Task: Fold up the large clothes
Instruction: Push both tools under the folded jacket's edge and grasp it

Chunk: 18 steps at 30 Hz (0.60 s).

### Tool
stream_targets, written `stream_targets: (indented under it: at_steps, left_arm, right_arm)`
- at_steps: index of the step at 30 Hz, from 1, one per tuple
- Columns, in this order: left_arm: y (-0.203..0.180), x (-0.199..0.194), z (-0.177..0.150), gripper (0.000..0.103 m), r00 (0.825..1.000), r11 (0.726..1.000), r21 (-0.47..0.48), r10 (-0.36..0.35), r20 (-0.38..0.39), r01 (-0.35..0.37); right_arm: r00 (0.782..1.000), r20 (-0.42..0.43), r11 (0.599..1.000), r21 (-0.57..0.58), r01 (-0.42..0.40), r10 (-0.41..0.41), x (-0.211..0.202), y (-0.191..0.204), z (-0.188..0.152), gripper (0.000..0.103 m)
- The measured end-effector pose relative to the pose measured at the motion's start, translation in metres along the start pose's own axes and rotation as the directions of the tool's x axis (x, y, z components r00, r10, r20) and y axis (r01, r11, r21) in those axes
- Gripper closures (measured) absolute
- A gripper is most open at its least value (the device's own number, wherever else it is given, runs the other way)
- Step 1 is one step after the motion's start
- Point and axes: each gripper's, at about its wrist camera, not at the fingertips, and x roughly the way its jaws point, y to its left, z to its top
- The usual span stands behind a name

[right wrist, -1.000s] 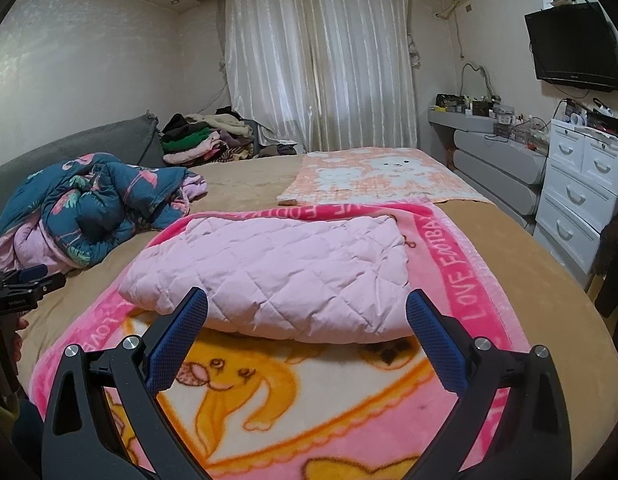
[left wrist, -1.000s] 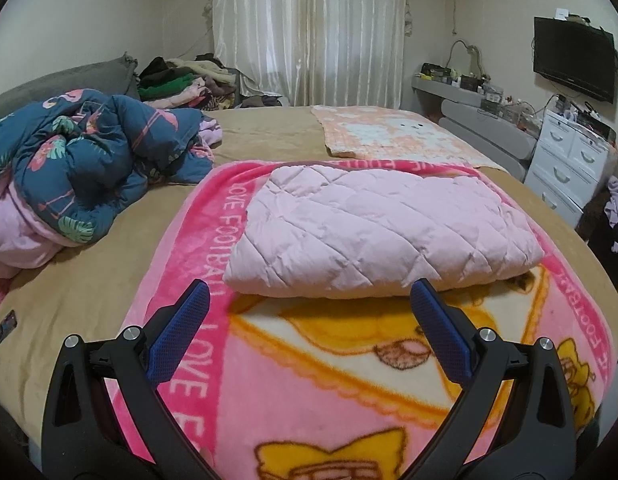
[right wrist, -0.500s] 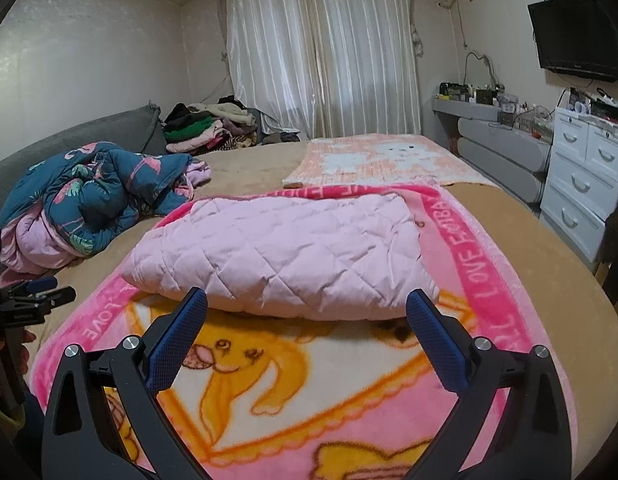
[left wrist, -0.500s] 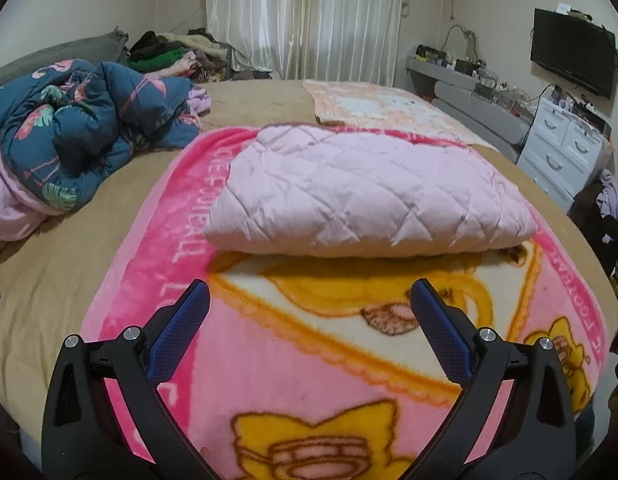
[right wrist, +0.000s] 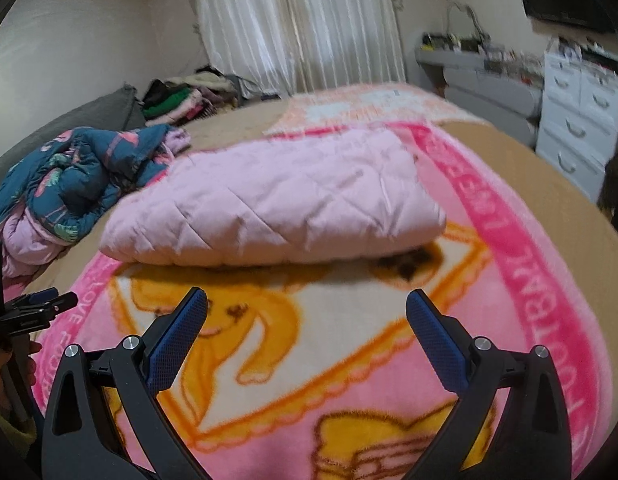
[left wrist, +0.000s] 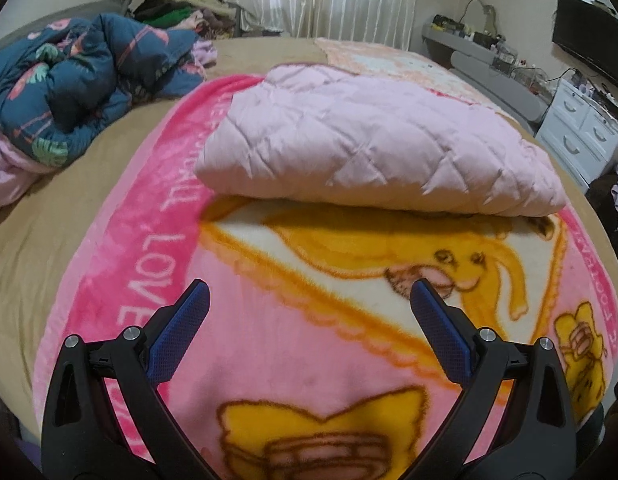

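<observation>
We are holding both grippers, left (left wrist: pixel 309 312) and right (right wrist: pixel 307 310), spread apart and empty. The quilted pink garment (left wrist: pixel 373 148) is looking soft, puffy, light; we are judging its near folded edge the best hold.

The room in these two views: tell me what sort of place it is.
A home bedroom, most likely. A wide bed fills the view, spread with a pink blanket and a folded quilt. White drawers stand by the wall, curtains cover the window, and clothes are piled at the back.

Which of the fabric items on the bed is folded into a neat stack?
The pale pink quilted cover, folded atop the pink cartoon blanket. The navy floral duvet is crumpled.
</observation>
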Motion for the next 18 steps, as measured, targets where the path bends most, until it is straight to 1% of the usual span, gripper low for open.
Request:
stream_targets:
  at_steps: [5, 9, 14, 18]
  left_arm:
    - [0.004, 0.026, 0.006, 0.009, 0.999, 0.999, -0.033, 0.003, -0.042, -0.005]
    - [0.007, 0.047, 0.018, 0.009, 0.998, 0.998, -0.061, 0.004, -0.066, -0.008]
    - [0.01, 0.063, 0.034, 0.009, 0.998, 0.995, -0.099, -0.004, -0.066, -0.002]
    - [0.011, 0.069, 0.048, 0.009, 0.999, 0.994, -0.112, -0.002, -0.053, -0.004]
  right_arm:
    - [0.996, -0.073, 0.996, 0.064, 0.06, -0.055, 0.035, -0.018, -0.005, 0.004]
    - [0.992, -0.095, 0.99, 0.107, 0.089, -0.079, 0.057, -0.031, -0.005, 0.004]
    - [0.994, -0.093, 0.975, 0.21, 0.076, -0.058, 0.075, -0.049, 0.003, 0.004]
    - [0.996, -0.085, 0.95, 0.307, 0.06, -0.036, 0.086, -0.064, 0.013, 0.004]
